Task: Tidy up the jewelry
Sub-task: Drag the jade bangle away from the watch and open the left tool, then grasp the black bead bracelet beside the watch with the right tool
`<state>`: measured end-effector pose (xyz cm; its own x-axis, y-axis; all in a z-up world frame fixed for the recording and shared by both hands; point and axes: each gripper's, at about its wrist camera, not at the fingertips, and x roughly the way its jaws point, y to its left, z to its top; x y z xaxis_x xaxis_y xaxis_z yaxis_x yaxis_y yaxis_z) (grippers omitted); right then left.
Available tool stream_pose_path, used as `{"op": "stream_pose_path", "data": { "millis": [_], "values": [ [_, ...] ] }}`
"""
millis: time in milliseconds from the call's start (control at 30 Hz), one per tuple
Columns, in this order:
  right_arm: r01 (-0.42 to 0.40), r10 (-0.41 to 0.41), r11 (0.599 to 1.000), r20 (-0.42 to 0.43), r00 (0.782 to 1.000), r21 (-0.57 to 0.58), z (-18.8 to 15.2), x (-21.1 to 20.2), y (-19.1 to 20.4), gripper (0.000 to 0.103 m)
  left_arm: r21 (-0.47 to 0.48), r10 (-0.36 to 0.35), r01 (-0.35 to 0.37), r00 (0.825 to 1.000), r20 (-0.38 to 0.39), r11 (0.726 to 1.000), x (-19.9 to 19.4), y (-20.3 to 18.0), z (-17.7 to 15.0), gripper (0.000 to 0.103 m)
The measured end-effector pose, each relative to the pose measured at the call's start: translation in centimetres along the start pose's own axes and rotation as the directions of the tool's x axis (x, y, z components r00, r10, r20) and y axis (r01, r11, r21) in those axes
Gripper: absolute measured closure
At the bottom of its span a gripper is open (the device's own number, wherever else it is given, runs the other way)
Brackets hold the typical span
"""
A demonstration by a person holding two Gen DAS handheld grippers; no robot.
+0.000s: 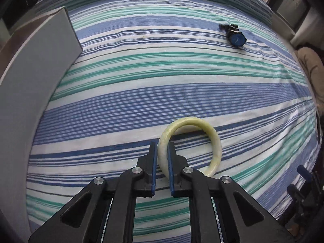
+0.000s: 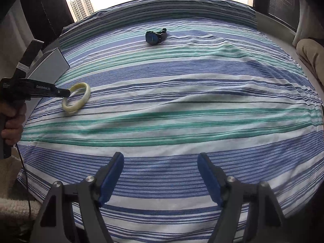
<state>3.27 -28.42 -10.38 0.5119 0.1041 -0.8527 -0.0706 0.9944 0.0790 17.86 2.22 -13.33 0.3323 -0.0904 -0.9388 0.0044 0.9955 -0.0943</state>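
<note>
A pale yellow-green bangle (image 1: 210,135) is clamped by its rim between the blue pads of my left gripper (image 1: 162,147), tilted with its far side near the striped bedsheet. The right wrist view shows the same bangle (image 2: 85,95) in the left gripper (image 2: 67,93) at the left. A dark watch with a blue face (image 1: 236,37) lies on the sheet far right of the left gripper; it also shows in the right wrist view (image 2: 155,36), far ahead. My right gripper (image 2: 161,160) is open and empty low over the near sheet.
A grey box with an upright lid (image 1: 40,64) stands at the left, close beside the left gripper (image 2: 50,66). The striped bedsheet (image 2: 182,101) is wrinkled. A beige cushion (image 2: 311,54) lies at the right edge.
</note>
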Motion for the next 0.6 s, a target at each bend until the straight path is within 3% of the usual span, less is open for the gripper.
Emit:
{"op": "stream_pose_path", "data": {
  "millis": [133,267,300,333,400,467,567,600],
  "values": [
    [-0.098,0.098,0.995,-0.028,0.995,-0.008,2.6,0.3,0.1,0.027,-0.022,0.019,-0.019,1.000,0.021,1.000,-0.9,1.2,-2.0,0.095],
    [-0.184,0.184,0.983,0.000,0.983,-0.014,8.9,0.7,-0.7,0.027,-0.004,0.022,-0.022,0.999,0.046,1.000,-1.0,1.3,-2.6,0.091],
    [-0.179,0.180,0.983,0.019,0.984,-0.026,11.0,1.0,-0.9,0.027,0.002,0.033,-0.034,0.998,0.057,0.999,-1.1,1.3,-2.8,0.081],
    [-0.175,0.177,0.984,0.038,0.984,-0.039,13.3,1.5,-1.2,0.027,0.002,0.040,-0.040,0.997,0.070,0.999,-1.4,1.2,-2.9,0.065],
    [-0.181,0.184,0.982,0.056,0.981,-0.057,17.9,3.2,-1.4,0.027,-0.012,0.041,-0.040,0.994,0.099,0.999,-2.2,1.4,-3.3,0.046],
    [-0.183,0.187,0.980,0.040,0.982,-0.081,22.4,5.8,-1.1,0.027,-0.024,0.038,-0.036,0.993,0.112,0.999,-2.7,1.8,-3.6,0.045],
    [-0.177,0.176,0.975,-0.017,0.984,-0.136,27.8,10.3,0.6,0.052,-0.054,0.036,-0.030,0.993,0.112,0.998,-3.2,2.7,-4.3,0.045],
    [-0.171,0.166,0.974,-0.046,0.985,-0.148,29.0,11.8,1.2,0.054,-0.065,0.038,-0.032,0.993,0.108,0.997,-3.3,3.1,-4.6,0.045]
  ]
}}
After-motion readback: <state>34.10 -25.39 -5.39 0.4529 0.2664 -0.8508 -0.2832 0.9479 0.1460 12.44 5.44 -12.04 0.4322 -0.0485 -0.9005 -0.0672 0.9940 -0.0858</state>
